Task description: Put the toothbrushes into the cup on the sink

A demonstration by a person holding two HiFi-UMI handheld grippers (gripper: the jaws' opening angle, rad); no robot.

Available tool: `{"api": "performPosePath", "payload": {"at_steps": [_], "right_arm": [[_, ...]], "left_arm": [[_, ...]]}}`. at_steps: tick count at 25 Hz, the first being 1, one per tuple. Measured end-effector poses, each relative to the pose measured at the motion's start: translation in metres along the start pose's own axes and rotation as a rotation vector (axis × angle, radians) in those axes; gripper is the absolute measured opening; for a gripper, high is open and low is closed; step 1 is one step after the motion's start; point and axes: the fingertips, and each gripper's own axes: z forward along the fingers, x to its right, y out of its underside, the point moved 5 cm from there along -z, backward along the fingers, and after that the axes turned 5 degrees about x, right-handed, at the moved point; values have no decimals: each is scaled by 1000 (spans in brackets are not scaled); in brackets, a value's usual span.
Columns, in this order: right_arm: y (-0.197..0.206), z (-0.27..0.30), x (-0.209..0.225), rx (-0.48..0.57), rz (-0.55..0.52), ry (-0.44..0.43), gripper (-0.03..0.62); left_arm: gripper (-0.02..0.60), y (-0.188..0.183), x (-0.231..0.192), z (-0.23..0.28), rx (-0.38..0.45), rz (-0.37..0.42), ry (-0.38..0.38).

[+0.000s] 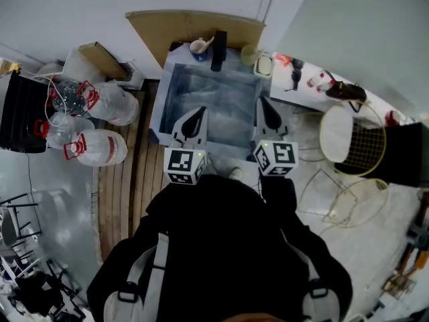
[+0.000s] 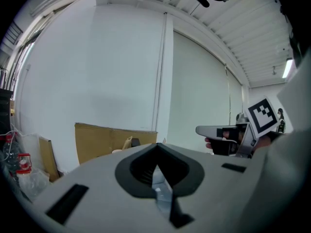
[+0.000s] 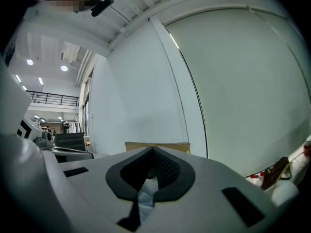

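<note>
The steel sink [image 1: 175, 86] lies below me in the head view. On its back rim stands a blue and white cup [image 1: 198, 48] with a pale handle leaning out of it. I cannot tell what that handle is. My left gripper [image 1: 198, 111] and right gripper [image 1: 263, 102] hover side by side over the basin's near half, both shut with nothing between their jaws. The left gripper view has its shut jaws [image 2: 156, 152] pointing at the wall, with the cup [image 2: 127, 143] just past them. The right gripper [image 3: 151, 155] is likewise shut and empty in its own view.
A dark bottle [image 1: 218, 50] and a pale green cup [image 1: 249, 54] share the sink's back rim, with cardboard [image 1: 194, 27] behind. Water jugs [image 1: 94, 146] lie left beside wooden slats [image 1: 131, 180]. Wire baskets [image 1: 362, 146] and a white counter [image 1: 315, 79] stand right.
</note>
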Motion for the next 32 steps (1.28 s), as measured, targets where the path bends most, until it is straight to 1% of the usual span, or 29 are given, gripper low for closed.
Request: {"api": "performPosePath", "payload": {"at_steps": [4,9,14,25,32], "right_arm": [[-4,-11,-8,8,-11,-10,3],[1,-20,-14,2,-10,-7,3],[7,-26,-11,-13,32,20,3],[7,-33,-13,-18,39,11,3],[9,-31,-14,-24,39,5,3]], "left_arm": [[2,0,1,-5,2,0,-9],[2,2,2,-7,2,0,-9],[2,5,3,-7,2,-5,-5],[2,11,5,-9,-14,-10,5],[2,10,2,-10,-9,-11,1]]}}
